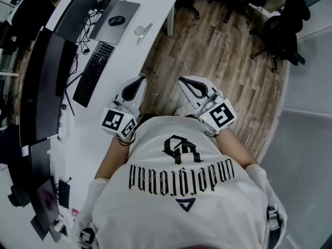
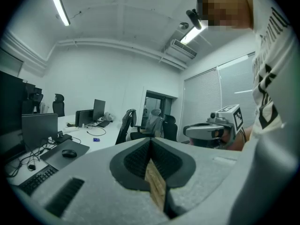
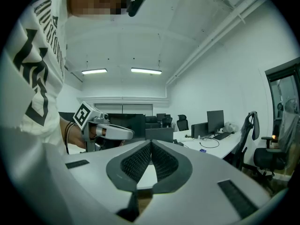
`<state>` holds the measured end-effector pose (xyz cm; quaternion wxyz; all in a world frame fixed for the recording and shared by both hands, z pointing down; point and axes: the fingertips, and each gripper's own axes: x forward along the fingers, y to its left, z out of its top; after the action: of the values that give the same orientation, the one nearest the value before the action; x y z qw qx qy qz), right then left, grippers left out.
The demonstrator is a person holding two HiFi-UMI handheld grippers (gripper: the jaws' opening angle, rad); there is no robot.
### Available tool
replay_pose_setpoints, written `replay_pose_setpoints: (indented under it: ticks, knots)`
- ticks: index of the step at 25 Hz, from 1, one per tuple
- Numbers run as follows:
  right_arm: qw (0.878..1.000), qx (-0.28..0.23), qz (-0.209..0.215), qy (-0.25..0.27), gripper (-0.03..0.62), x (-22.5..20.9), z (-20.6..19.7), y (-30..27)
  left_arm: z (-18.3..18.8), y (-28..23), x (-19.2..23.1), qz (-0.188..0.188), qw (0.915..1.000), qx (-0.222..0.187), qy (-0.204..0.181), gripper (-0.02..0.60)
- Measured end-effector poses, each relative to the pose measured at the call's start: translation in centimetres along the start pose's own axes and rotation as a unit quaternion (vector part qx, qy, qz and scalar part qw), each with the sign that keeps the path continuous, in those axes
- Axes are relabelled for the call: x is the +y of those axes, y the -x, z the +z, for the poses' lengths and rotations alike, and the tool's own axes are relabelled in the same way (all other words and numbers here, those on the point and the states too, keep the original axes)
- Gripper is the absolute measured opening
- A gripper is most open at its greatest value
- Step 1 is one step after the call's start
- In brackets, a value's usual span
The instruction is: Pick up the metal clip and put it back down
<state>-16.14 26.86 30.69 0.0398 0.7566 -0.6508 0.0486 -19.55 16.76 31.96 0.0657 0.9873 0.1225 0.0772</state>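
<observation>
Nearest, the left gripper (image 1: 141, 80) and right gripper (image 1: 183, 80) sit close to the torso, each with its jaws clenched tip to tip on nothing. Farther out on the desk (image 1: 155, 9), right of the mouse (image 1: 116, 20) and well apart from both grippers, lies the clip (image 1: 142, 32); judged light, stiff and slick, likely to skate on the smooth top, best pinched across its broad end. Its handles and spring are too small to resolve in the head view, and neither gripper view shows it.
</observation>
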Motion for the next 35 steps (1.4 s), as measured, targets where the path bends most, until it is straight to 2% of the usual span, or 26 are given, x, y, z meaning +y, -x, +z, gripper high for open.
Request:
replay_pose_setpoints:
  ticks: [8, 18, 26, 35]
  knots:
    - [1.000, 0.010, -0.012, -0.013, 0.015, -4.2, -1.1, 2.4, 0.2, -5.4, -2.2, -0.023, 0.9997, 0.006, -0.001, 0.014]
    - [0.999, 0.010, -0.024, -0.021, 0.015, -7.7, -1.3, 1.6, 0.4, -9.0, -0.9, -0.039, 0.9992, 0.006, 0.000, 0.014]
    - [1.000, 0.009, -0.017, -0.021, 0.015, -10.2, -1.0, -2.7, 1.0, -11.2, 3.4, -0.035, 0.9994, 0.006, 0.004, 0.015]
    - [1.000, 0.012, 0.014, -0.015, 0.015, -13.0, 0.1, -12.0, 1.9, -13.4, 11.1, -0.031, 0.9994, 0.002, 0.014, 0.014]
